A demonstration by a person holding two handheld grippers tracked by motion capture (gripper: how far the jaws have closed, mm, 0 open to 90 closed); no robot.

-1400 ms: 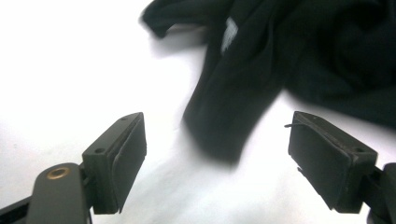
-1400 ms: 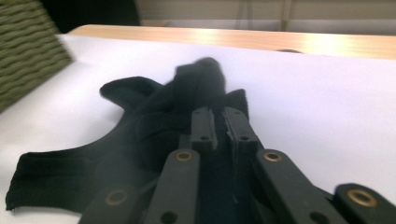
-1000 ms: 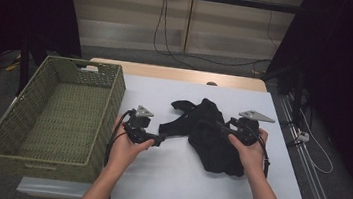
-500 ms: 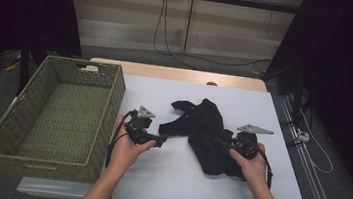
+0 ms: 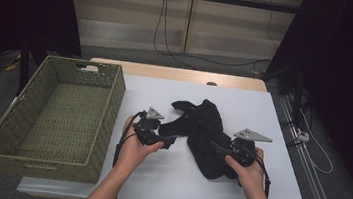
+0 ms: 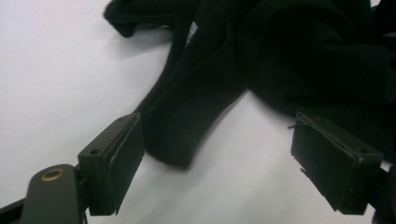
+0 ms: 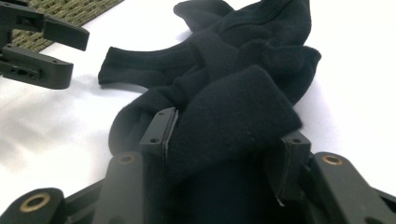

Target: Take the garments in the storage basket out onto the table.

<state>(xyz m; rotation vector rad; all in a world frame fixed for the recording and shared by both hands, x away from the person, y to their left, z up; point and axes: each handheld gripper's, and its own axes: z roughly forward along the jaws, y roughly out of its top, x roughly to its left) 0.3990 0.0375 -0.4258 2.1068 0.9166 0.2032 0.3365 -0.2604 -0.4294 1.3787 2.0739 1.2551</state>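
Observation:
A crumpled black garment (image 5: 201,127) lies on the white table (image 5: 155,177). One sleeve (image 6: 187,126) runs out toward my left gripper (image 5: 170,140). That gripper is open (image 6: 233,158): the sleeve's end lies between its pads, touching neither. My right gripper (image 5: 214,148) reaches into the garment's near right side. In the right gripper view a thick fold of the garment (image 7: 233,112) fills the gap between its pads (image 7: 224,140). Its jaws have just been opening a little, with the cloth still pressed against both. The left gripper (image 7: 51,42) shows farther off there.
A green woven basket (image 5: 108,107) stands at the table's left, close to my left hand; its rim (image 7: 70,7) shows behind the left gripper. Bare table lies in front of the garment. Cables hang behind the table's far edge.
My right hand has moved toward the near edge of the table with the garment's fold between its jaws. The left hand has stayed in place.

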